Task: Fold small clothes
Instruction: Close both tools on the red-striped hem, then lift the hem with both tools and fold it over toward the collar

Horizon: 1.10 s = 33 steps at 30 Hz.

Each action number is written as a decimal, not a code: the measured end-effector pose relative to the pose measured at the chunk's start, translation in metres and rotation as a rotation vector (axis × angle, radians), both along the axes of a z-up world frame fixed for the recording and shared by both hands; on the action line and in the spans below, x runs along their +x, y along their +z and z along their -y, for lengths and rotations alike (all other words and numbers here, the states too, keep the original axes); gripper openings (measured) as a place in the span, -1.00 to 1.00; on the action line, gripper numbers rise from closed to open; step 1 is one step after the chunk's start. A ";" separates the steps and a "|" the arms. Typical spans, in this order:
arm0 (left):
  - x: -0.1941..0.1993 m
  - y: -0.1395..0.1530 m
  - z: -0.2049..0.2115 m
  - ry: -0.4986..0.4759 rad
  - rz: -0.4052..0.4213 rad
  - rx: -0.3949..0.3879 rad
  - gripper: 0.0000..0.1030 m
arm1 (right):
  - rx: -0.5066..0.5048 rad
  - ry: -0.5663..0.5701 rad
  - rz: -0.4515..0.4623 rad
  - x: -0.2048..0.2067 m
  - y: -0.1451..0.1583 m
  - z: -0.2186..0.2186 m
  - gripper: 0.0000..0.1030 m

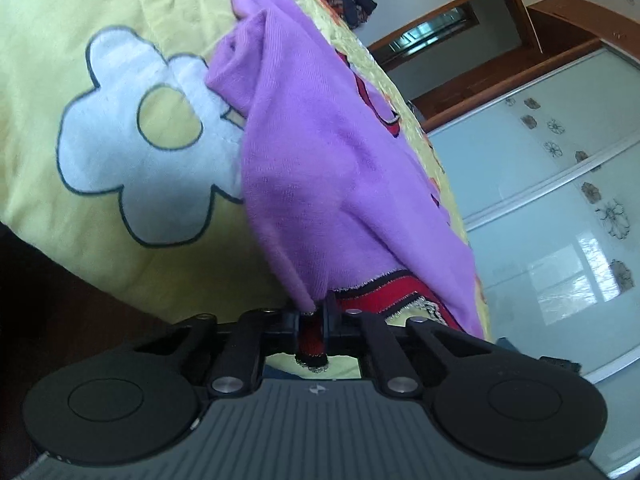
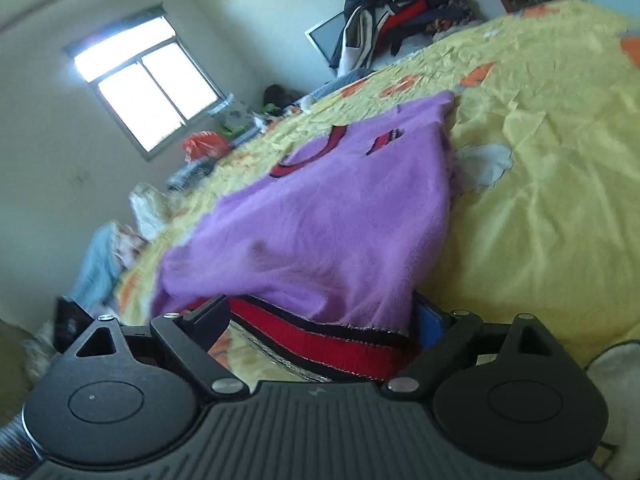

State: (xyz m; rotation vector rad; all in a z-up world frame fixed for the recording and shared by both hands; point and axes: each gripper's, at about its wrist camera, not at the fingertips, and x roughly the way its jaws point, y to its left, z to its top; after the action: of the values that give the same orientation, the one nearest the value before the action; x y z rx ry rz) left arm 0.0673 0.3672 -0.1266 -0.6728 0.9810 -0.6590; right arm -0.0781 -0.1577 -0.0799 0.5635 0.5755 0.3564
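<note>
A small purple sweater point(image 1: 320, 152) with a red knitted hem point(image 1: 372, 296) lies spread on a yellow bedspread point(image 1: 48, 40). My left gripper point(image 1: 313, 312) is shut on the hem's corner, and the red band is pinched between its jaws. In the right wrist view the same sweater point(image 2: 320, 220) stretches away from me, red hem point(image 2: 340, 344) nearest. My right gripper point(image 2: 316, 314) stands open, its fingers wide apart, with the hem lying across the gap between them.
The bedspread carries a white flower patch point(image 1: 132, 140). A heap of dark clothes point(image 2: 392, 12) sits at the bed's far end. Bags and clutter point(image 2: 204, 144) line the wall under a window point(image 2: 148, 84). A glass-door wardrobe point(image 1: 560, 200) stands beside the bed.
</note>
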 end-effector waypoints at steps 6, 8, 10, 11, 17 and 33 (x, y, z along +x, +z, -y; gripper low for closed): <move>-0.010 0.006 -0.005 0.023 0.020 -0.009 -0.87 | 0.038 -0.069 -0.010 -0.008 -0.018 0.002 -0.89; -0.015 0.009 -0.009 0.028 0.039 -0.012 -0.91 | 0.093 -0.086 0.012 -0.014 -0.018 0.006 -0.89; -0.021 0.013 -0.016 0.047 0.053 -0.010 -0.93 | 0.153 -0.082 0.051 -0.021 -0.014 0.009 -0.89; -0.024 0.016 -0.019 0.052 0.069 -0.009 -0.93 | 0.182 -0.076 0.066 -0.025 -0.012 0.009 -0.89; -0.042 0.039 -0.034 0.067 0.153 -0.036 -0.93 | 0.316 -0.058 0.145 -0.048 0.006 0.012 -0.89; -0.093 0.035 -0.071 0.130 0.127 -0.122 -0.93 | 0.420 -0.143 0.064 -0.089 -0.022 0.027 -0.89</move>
State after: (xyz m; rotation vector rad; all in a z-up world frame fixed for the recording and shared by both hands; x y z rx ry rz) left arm -0.0257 0.4383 -0.0919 -0.7861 0.7772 -0.6425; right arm -0.1675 -0.1851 -0.1018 0.9885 0.3954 0.3606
